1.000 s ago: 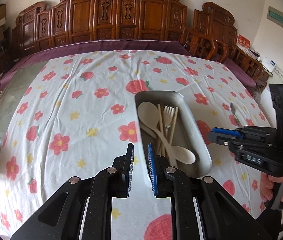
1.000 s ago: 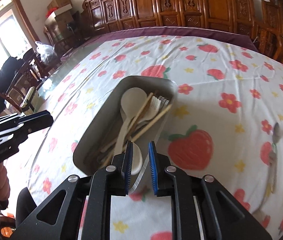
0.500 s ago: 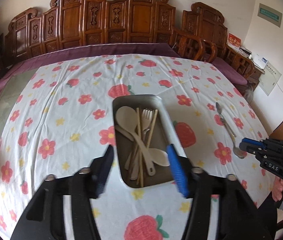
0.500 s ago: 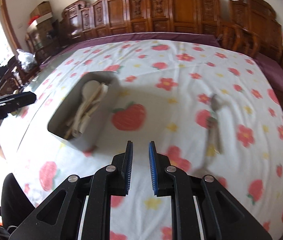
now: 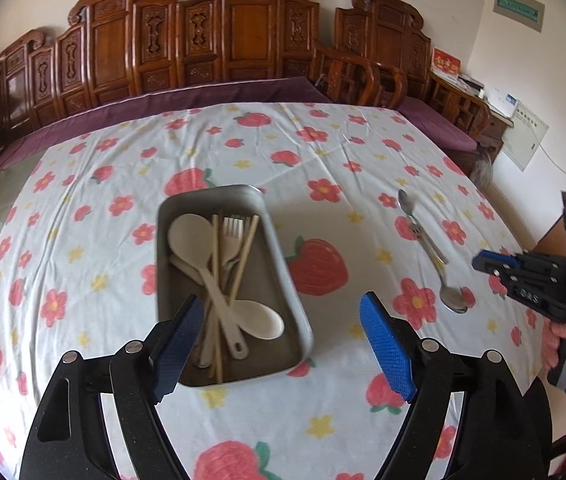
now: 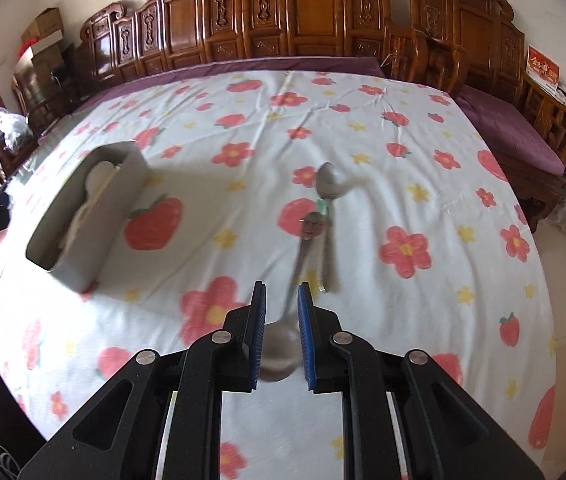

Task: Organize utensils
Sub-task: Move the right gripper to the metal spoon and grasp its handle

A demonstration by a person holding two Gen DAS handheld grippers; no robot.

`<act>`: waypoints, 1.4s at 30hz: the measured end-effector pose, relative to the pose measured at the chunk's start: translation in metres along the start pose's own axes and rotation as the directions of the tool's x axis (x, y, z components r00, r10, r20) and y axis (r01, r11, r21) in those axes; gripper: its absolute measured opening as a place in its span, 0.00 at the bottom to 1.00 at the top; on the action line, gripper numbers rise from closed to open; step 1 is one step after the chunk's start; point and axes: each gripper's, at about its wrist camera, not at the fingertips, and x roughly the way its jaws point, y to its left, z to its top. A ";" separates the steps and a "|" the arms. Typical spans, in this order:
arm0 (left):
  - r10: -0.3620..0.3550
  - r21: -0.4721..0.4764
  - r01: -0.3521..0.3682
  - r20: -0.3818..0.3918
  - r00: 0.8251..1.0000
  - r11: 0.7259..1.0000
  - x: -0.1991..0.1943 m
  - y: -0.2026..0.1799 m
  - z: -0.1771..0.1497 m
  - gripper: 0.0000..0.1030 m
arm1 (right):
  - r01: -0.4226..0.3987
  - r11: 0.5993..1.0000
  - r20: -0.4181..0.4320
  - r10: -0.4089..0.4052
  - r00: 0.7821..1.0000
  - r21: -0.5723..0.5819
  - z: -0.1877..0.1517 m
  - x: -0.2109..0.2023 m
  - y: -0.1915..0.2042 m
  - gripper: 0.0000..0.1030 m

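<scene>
Hovering above the near end of the metal tray (image 5: 283, 252), left gripper (image 5: 279, 344) spread wide after just opening, nothing between its blue pads (image 5: 387, 344); probably parked there to free the tray. Pointing down at the two metal spoons (image 6: 325, 216) lying loose on the flowered tablecloth (image 6: 403, 128), right gripper (image 6: 281, 328) narrowed to a small gap and gripping nothing, the nearer spoon's bowl showing through that gap on the cloth beneath. Likely lined up for a pick, though needing to widen first. Lying well apart from the tray, on its right in the left view. Inside the tray: two cream plastic spoons (image 5: 203, 240) crossed, a pale fork (image 5: 233, 232) and chopsticks (image 5: 215, 280), all piled lengthwise. No dividers visible.
</scene>
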 end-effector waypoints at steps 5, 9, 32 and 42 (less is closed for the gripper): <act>-0.012 0.007 0.012 -0.010 1.000 1.000 0.014 -0.016 0.000 0.75 | 0.032 0.998 -0.047 -0.034 0.998 -0.045 0.010 0.031 -0.015 0.17; -0.024 -0.004 0.024 -0.026 0.999 1.000 0.024 -0.024 -0.002 0.75 | 0.058 0.994 -0.081 -0.066 0.995 -0.094 0.021 0.057 -0.021 0.17; -0.045 0.068 0.051 -0.091 0.995 0.996 0.053 -0.064 -0.008 0.75 | 0.060 0.995 -0.190 -0.074 0.979 -0.081 0.057 0.106 -0.036 0.04; -0.057 0.101 0.070 -0.124 0.991 0.992 0.064 -0.089 -0.011 0.75 | 0.059 0.997 -0.187 -0.067 0.980 -0.051 0.037 0.080 -0.056 0.00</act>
